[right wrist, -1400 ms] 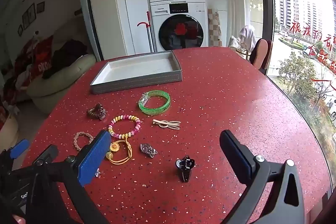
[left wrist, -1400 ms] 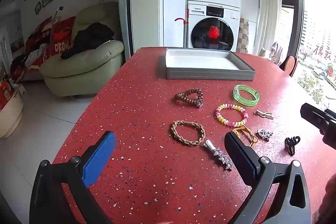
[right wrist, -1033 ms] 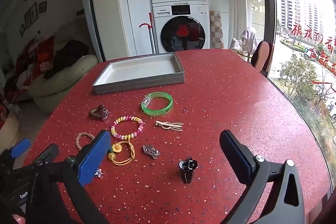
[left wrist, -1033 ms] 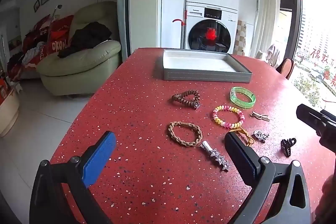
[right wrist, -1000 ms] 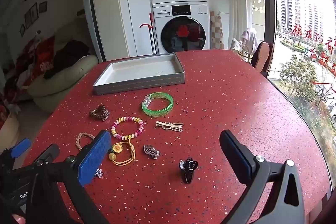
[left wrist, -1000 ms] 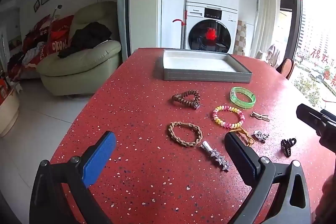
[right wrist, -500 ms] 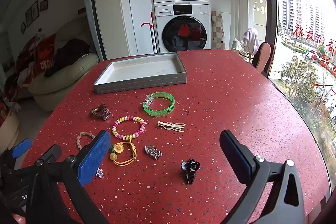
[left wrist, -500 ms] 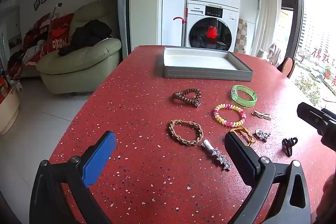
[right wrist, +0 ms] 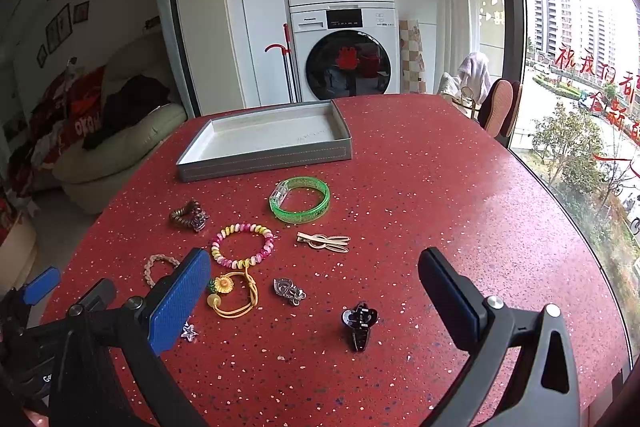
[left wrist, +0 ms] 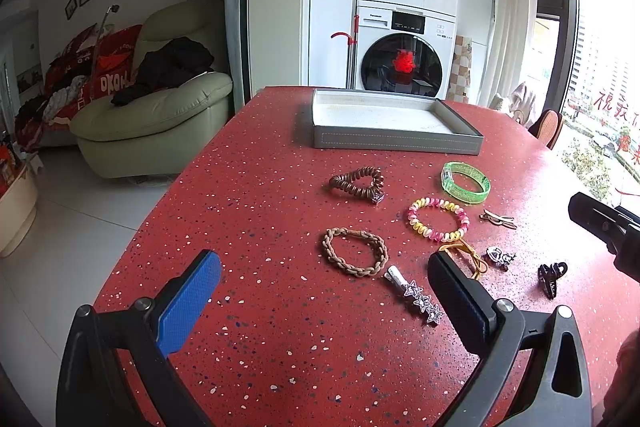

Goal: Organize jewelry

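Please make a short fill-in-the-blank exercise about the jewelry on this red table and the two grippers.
1. The grey tray holds ____ jewelry.
2. The bangle nearest the tray is ____ in colour.
3. Both the left gripper and the right gripper have jaws that are ____.
4. The black claw clip lies on the ____.

Missing words: no; green; open; table

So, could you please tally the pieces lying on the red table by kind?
Bracelets and hair ties: 5 (green, pink-yellow, braided tan, brown coil, yellow cord with flower)
Hair clips: 3 (gold, star, black claw)
Silver charm: 1
Grey tray: 1
Total: 10
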A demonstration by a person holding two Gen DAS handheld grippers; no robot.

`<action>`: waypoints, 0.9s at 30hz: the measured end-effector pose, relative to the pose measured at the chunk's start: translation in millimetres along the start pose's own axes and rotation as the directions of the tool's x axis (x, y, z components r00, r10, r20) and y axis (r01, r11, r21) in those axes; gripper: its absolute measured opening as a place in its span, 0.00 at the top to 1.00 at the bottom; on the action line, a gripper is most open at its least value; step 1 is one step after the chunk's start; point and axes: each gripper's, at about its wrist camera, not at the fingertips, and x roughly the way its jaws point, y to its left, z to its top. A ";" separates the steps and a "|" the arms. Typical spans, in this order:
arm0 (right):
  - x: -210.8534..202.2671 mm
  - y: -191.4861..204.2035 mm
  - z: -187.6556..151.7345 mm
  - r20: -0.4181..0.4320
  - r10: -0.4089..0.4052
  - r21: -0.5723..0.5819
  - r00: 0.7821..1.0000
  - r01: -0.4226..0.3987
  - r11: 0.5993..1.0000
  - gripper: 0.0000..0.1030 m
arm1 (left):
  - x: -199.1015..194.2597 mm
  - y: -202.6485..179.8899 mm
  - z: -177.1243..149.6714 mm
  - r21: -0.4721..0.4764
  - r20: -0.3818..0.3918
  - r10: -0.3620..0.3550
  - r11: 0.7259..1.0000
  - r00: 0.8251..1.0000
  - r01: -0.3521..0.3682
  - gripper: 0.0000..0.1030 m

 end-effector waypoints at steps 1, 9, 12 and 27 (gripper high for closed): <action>0.0 0.2 0.0 0.000 0.000 -0.001 1.000 0.000 1.000 0.00 | -0.2 0.4 0.1 0.000 0.000 0.001 1.000 1.000 -0.001 0.00; 0.1 1.3 -0.6 0.005 -0.001 -0.004 1.000 0.001 1.000 0.00 | -1.0 1.0 0.7 0.000 0.001 0.001 1.000 1.000 -0.001 0.00; -0.1 -0.1 1.7 0.004 0.000 -0.003 1.000 0.000 1.000 0.00 | -1.5 0.5 0.9 0.000 0.001 0.002 1.000 1.000 -0.002 0.00; -0.4 1.2 2.4 0.006 0.000 -0.004 1.000 0.000 1.000 0.00 | -1.0 1.9 0.5 0.000 0.000 0.000 1.000 1.000 0.000 0.00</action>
